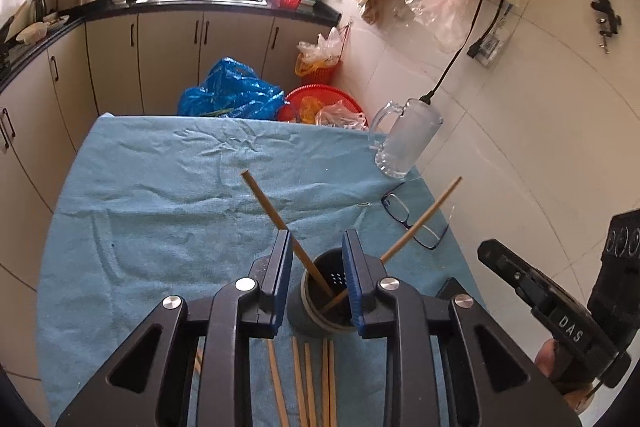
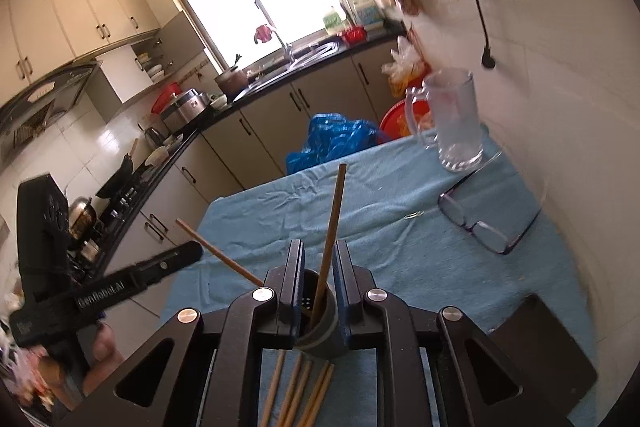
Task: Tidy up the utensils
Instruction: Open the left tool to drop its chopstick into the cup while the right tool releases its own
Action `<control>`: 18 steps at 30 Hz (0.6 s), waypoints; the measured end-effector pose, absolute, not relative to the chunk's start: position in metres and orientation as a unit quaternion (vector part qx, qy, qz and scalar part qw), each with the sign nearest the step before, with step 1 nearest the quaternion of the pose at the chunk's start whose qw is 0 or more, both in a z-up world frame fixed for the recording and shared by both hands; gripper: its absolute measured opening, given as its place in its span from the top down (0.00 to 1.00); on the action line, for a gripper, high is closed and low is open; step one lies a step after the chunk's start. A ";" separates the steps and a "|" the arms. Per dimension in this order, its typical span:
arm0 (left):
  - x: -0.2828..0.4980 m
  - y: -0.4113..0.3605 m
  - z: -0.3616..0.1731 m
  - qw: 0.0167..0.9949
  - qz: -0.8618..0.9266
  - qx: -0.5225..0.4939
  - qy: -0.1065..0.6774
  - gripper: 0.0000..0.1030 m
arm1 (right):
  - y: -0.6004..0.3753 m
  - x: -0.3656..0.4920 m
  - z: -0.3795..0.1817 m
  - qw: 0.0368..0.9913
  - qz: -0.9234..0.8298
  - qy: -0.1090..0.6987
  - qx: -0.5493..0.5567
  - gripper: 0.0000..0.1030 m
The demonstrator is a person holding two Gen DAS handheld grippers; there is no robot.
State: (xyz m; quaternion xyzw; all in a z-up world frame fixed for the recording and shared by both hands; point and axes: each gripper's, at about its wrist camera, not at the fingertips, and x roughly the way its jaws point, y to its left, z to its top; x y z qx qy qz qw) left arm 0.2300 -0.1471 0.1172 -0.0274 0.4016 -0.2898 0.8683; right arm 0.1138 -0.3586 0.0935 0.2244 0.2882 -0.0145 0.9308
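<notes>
Two chopsticks [image 1: 276, 215] stand in the holder [image 1: 320, 301] under both grippers' slightly spread jaws, pinching nothing.

Glass mug [image 1: 404, 139] upright at blue cloth [image 1: 160, 195] corner; eyeglasses [image 1: 416, 223] near; blue bag [image 1: 232, 91] behind.

My left gripper [image 1: 316, 279] hangs part-open over the dark holder [image 1: 320, 311]; two chopsticks [image 1: 280, 217] lean inside (more lie loose below) on the blue cloth [image 1: 160, 195].
</notes>
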 end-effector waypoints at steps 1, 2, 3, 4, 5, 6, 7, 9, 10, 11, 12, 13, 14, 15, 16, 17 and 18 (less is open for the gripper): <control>0.223 -0.142 0.120 0.872 -0.288 -0.027 0.394 0.75 | -0.354 0.105 0.096 0.935 -0.021 0.283 0.212 0.76; 0.216 -0.137 0.122 0.876 -0.285 -0.027 0.388 0.71 | -0.352 0.099 0.097 0.937 -0.024 0.281 0.206 0.69; 0.211 -0.132 0.123 0.880 -0.281 -0.028 0.382 0.69 | -0.349 0.092 0.097 0.940 -0.026 0.276 0.199 0.67; 0.204 -0.126 0.123 0.884 -0.277 -0.029 0.376 0.67 | -0.344 0.083 0.097 0.943 -0.027 0.269 0.191 0.61; 0.197 -0.119 0.123 0.887 -0.273 -0.031 0.371 0.66 | -0.340 0.075 0.096 0.946 -0.030 0.265 0.183 0.53; 0.188 -0.109 0.121 0.890 -0.268 -0.034 0.366 0.66 | -0.335 0.069 0.095 0.948 -0.032 0.264 0.177 0.48; 0.181 -0.101 0.119 0.893 -0.264 -0.037 0.364 0.66 | -0.329 0.060 0.091 0.951 -0.032 0.259 0.167 0.45; 0.169 -0.086 0.112 0.896 -0.255 -0.042 0.361 0.64 | -0.322 0.048 0.086 0.955 -0.036 0.249 0.158 0.45; 0.161 -0.076 0.106 0.898 -0.247 -0.042 0.362 0.62 | -0.317 0.041 0.081 0.956 -0.039 0.249 0.152 0.45; 0.157 -0.069 0.101 0.899 -0.241 -0.044 0.363 0.60 | -0.315 0.039 0.078 0.954 -0.038 0.256 0.149 0.45; 0.152 -0.060 0.094 0.900 -0.233 -0.047 0.365 0.58 | -0.312 0.037 0.073 0.952 -0.035 0.267 0.148 0.45; 0.146 -0.050 0.085 0.901 -0.224 -0.045 0.369 0.55 | -0.309 0.034 0.064 0.948 -0.033 0.279 0.149 0.45; 0.142 -0.045 0.078 0.901 -0.217 -0.041 0.373 0.55 | -0.308 0.033 0.058 0.946 -0.036 0.287 0.149 0.46; 0.137 -0.038 0.069 0.902 -0.205 -0.036 0.379 0.55 | -0.305 0.032 0.050 0.942 -0.037 0.300 0.149 0.48; 0.132 -0.031 0.060 0.901 -0.194 -0.035 0.386 0.55 | -0.304 0.030 0.044 0.939 -0.032 0.309 0.151 0.52; 0.128 -0.024 0.051 0.899 -0.184 -0.035 0.395 0.55 | -0.302 0.030 0.035 0.933 -0.027 0.324 0.155 0.52; 0.124 -0.017 0.041 0.897 -0.175 -0.036 0.404 0.55 | -0.302 0.030 0.030 0.929 -0.028 0.333 0.160 0.53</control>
